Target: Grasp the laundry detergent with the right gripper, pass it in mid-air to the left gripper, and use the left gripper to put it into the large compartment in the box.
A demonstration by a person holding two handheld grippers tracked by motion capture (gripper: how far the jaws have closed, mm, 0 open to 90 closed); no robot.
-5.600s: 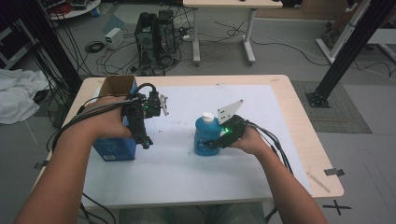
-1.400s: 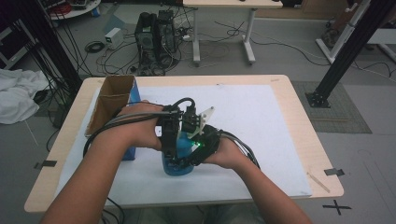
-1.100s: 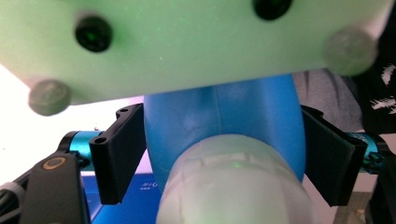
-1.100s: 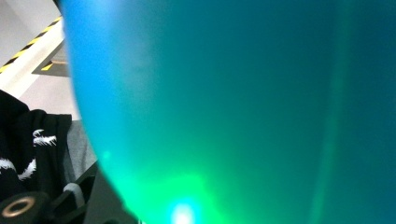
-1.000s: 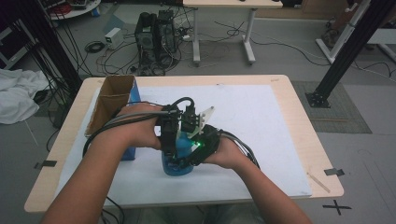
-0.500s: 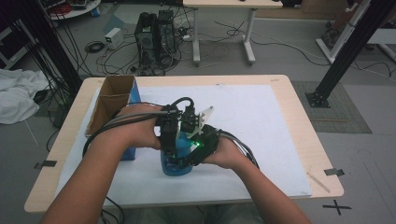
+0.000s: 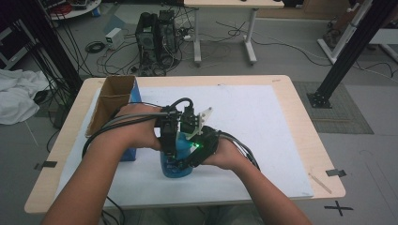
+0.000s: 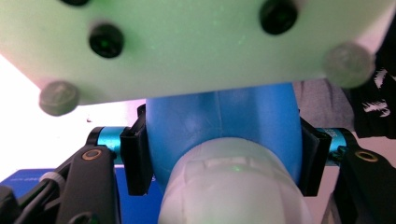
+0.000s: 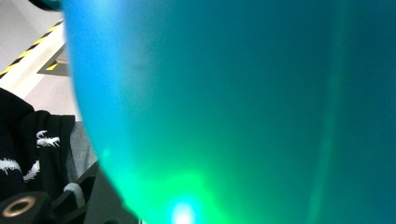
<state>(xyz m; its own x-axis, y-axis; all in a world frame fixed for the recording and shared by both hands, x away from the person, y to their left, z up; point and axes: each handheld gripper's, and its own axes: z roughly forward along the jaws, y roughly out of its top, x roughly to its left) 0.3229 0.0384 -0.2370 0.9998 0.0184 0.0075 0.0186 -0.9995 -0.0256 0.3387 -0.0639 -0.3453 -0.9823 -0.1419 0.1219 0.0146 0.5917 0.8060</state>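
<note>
The counter (image 7: 291,117) carries a blue bottle (image 7: 176,165) standing upright near your edge, its long axis vertical, a cardboard box (image 7: 110,101) well apart to its left. Your right claw (image 7: 190,161) comes in level from the right and pinches the bottle's wide body, pressed so close that the right gripper view has the blue wall (image 9: 233,107) right against the lens. Your left claw (image 7: 170,146) sits on top of the bottle and points down along that axis; its jaws have just been closing, and its pads (image 8: 135,156) now press on the blue neck (image 8: 219,126) just below the white cap (image 8: 229,186). So the cap lies directly under the left claw, and the left hand is the nearer one to it. My guess is a twist about the upright axis comes next: hold the right steady.
</note>
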